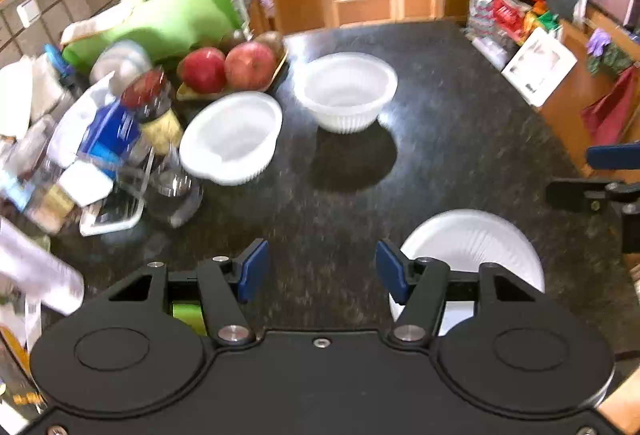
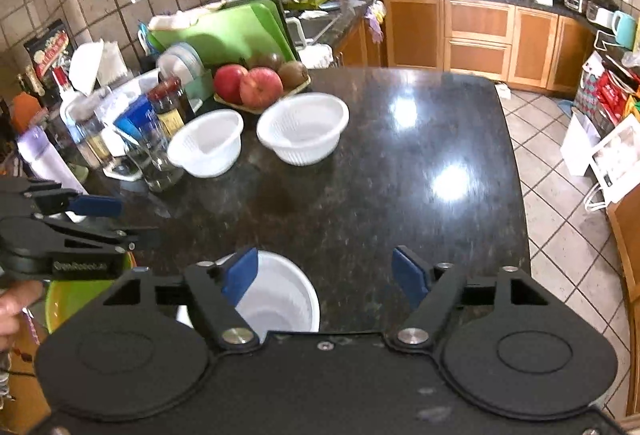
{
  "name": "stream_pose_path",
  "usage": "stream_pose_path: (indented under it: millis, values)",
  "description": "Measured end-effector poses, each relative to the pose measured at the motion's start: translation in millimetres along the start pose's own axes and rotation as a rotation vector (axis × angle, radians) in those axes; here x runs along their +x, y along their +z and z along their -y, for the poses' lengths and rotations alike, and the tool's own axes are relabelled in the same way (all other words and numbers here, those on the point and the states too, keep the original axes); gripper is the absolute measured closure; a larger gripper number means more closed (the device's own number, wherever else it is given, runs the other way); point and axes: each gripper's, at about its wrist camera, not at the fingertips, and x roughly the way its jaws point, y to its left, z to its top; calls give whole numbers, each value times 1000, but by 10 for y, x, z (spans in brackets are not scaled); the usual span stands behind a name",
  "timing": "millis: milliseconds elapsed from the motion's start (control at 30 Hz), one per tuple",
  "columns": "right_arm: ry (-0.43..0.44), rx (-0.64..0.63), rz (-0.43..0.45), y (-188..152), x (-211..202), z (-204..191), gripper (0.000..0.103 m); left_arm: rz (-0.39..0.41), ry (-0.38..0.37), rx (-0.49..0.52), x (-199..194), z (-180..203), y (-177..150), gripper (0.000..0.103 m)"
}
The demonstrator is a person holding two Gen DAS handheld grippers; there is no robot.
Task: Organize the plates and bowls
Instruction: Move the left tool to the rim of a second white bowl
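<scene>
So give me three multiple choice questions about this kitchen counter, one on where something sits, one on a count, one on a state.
1. Where do the red apples sit?
A. On a tray behind the two far white ribbed plastic bowls
B. On the floor
C. In the near white bowl

2. How many white bowls are on the dark granite counter?
A. One
B. Three
C. Five

3. The right gripper is:
A. Shut on a bowl
B. Open, holding nothing
C. Shut on an apple

Answers: 1 A, the tray stands behind them. 2 B, two far, one near. 3 B, its blue pads stand apart over bare counter.
</scene>
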Motion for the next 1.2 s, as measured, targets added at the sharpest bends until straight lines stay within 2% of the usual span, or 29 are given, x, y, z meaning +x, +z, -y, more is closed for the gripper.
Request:
stream_pose_path:
  millis: [67,167,333,367,400,533,633,733,767,800,900,1033,1100,1200]
  values:
    - [-2,14,7,121,-26,43,21,25,3,8,-51,-55,105,39]
    - [-7,-2,-11,305,-1,79,21,18,-1,-18,-54,-154,291,33]
    - [-47,-3,-16,575,55,109,20,30,31,-54,-23,-303,590,33]
    - [-58,-2,-28,620,82,109,11,24,26,-73,-9,-345,642,33]
    - [-68,0,-49,662,130,112,7,11,13,-102,19,-406,682,32]
    - [-88,16,-72,750,284,115,7,-26,-56,-220,209,-608,807,32]
    - [-111,62,-82,768,393,144,7,-46,-14,-214,390,-601,874,33]
    - [-135,123,-201,796,608,209,6,-51,25,-215,534,-595,886,33]
    - [-155,129,-272,811,720,233,8,-49,23,-212,578,-588,887,33]
    - [-158,129,-311,818,795,254,16,-47,14,-208,608,-584,890,33]
    - [-123,153,-335,836,922,320,20,-66,-10,-195,713,-562,920,33]
    - [-65,177,-286,980,923,307,20,-121,-46,-177,853,-518,1019,33]
    - [-75,141,-245,1088,896,247,20,-121,-52,-174,888,-496,1089,33]
    - [-95,82,-150,1251,850,147,20,-103,-16,-185,928,-493,1207,33]
